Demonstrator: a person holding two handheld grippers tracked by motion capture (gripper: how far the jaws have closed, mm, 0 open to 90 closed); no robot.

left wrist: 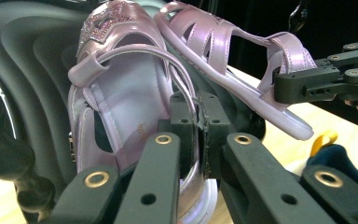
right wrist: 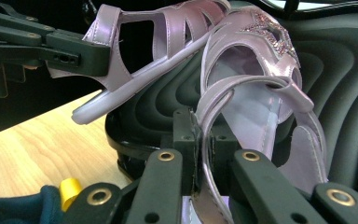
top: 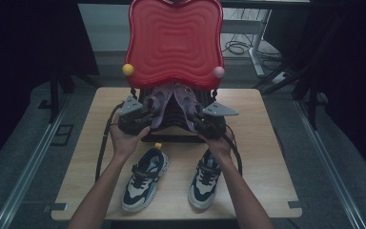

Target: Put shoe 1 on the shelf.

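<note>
Two sneakers (top: 145,180) lie nearest on the worktop (top: 262,143). Behind them, each hand-held gripper, left (top: 140,125) and right (top: 201,125), clenches a purple sandal (left wrist: 121,107) strap inside the open black case (top: 171,128) with its red lid (top: 174,40).

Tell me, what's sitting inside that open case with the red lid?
Two lilac sandals, the left sandal and the right sandal, lie on the case's black ribbed base, each pinched at its strap by a gripper. The red lid hides the back of the case.

High view looks down; gripper views closely share the sandals (left wrist: 135,93).
</note>
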